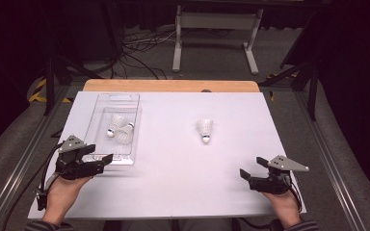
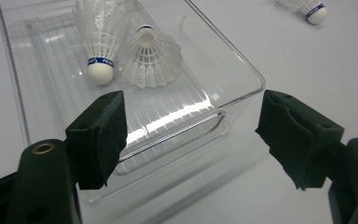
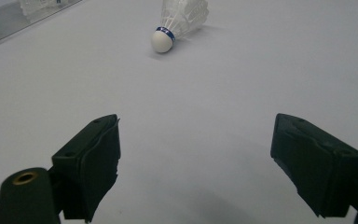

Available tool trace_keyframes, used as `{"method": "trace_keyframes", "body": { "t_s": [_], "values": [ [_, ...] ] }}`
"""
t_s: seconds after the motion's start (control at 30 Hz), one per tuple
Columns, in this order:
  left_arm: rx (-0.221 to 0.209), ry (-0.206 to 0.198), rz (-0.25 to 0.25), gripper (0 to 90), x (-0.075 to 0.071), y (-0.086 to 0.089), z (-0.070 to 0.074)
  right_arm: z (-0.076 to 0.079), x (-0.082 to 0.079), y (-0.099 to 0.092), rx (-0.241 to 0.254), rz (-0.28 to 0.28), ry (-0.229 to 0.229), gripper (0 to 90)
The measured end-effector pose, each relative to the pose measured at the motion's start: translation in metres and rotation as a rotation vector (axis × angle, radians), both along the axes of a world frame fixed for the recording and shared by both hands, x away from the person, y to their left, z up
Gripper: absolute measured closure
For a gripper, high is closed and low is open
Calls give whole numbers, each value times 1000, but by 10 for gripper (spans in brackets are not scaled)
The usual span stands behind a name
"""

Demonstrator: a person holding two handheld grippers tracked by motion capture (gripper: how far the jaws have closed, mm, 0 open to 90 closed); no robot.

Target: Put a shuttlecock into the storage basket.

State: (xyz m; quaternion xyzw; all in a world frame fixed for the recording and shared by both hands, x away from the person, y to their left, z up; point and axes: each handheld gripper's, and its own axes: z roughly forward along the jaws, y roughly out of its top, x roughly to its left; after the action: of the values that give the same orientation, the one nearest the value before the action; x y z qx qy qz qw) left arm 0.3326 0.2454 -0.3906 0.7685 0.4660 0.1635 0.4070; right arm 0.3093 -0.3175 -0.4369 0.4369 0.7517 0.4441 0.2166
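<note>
Dark room all around, cables on the floor at the top of the high view, and a white table top (image 1: 173, 159) filling the middle of the frame with a wooden strip along its far edge.

Your left gripper (image 1: 100, 160) sits at the lower left of the high view, right at the near end of the clear plastic tray (image 1: 107, 156). Its jaws are wide apart with nothing between them. In the left gripper view the tray's near wall (image 2: 177, 140) runs across the gap between the two black pads, and two shuttlecocks lie inside the tray in the upper left of that frame: one with its cork tip pointing toward you (image 2: 100, 51), the other with its feather skirt facing the camera (image 2: 149, 58). They're touching each other.

Your right gripper (image 1: 250, 168) is at the lower right of the high view, resting low over bare table, jaws spread wide and holding nothing. The loose shuttlecock (image 1: 205, 130) lies on the table a bit right of centre, well apart from both grippers. In the right gripper view that shuttlecock (image 3: 179, 18) is at the top centre, cork tip with its blue band pointing down-left, ahead of the open jaws.
</note>
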Motion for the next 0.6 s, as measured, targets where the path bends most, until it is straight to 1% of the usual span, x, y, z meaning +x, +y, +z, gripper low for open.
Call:
{"method": "trace_keyframes", "body": {
  "t_s": [0.1,0.13,0.33,0.4,0.47,0.6],
  "values": [
    [-10,1,-2,249,-2,1,-2,0,0,0,0,-1,0,163],
    [-13,-6,0,249,-3,1,-3,0,0,0,1,0,-1,163],
    [-27,-23,0,249,-8,2,-7,0,0,0,-2,-3,-2,163],
    [-27,-25,-2,248,-10,3,-8,0,0,0,0,-3,-2,163],
    [-38,-27,0,248,-12,3,-9,0,0,0,0,-3,-3,163],
    [-39,-31,0,248,-15,4,-11,0,0,0,-1,-3,-2,163]
  ]
}}
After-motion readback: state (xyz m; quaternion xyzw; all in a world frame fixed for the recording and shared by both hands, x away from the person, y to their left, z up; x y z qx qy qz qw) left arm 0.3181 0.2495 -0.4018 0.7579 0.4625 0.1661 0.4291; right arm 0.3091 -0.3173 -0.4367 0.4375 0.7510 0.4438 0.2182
